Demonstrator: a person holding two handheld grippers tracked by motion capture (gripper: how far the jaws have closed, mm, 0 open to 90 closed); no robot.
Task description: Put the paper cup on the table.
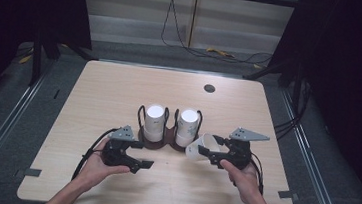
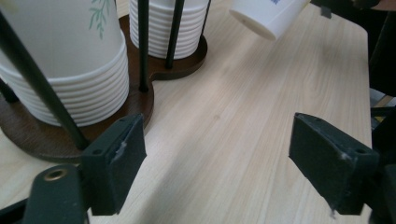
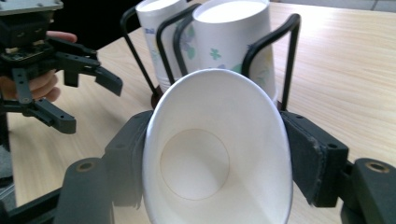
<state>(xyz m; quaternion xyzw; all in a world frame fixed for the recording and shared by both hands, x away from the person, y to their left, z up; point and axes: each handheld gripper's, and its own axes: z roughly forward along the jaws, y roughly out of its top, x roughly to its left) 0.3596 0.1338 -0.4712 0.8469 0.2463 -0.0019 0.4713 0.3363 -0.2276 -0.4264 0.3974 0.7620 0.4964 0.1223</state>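
- My right hand-held gripper [image 1: 212, 158] has its jaws closed on a single paper cup [image 1: 201, 146], squeezed at the wall so the rim is pressed into an oval; the cup is tilted on its side, clear of the counter [image 1: 119, 91], just in front of the right stack [image 1: 187, 126].
- My left hand-held gripper [image 1: 142, 163] is spread wide and holds nothing, low over the counter in front of the left stack [image 1: 154, 122].
- Both stacks stand upturned in a black wire holder [image 1: 166, 114] on a dark wooden base [image 1: 155, 143].
- The risk, as I judge it: thin paper under this much squeeze may crease or pop out of the jaws if I tighten or twist.
- Swinging the cup sideways could knock it against the wire loops or the right stack, which stands very near.
- The left jaw in the left gripper view sits just beside the base; a careless push there could shove the holder.
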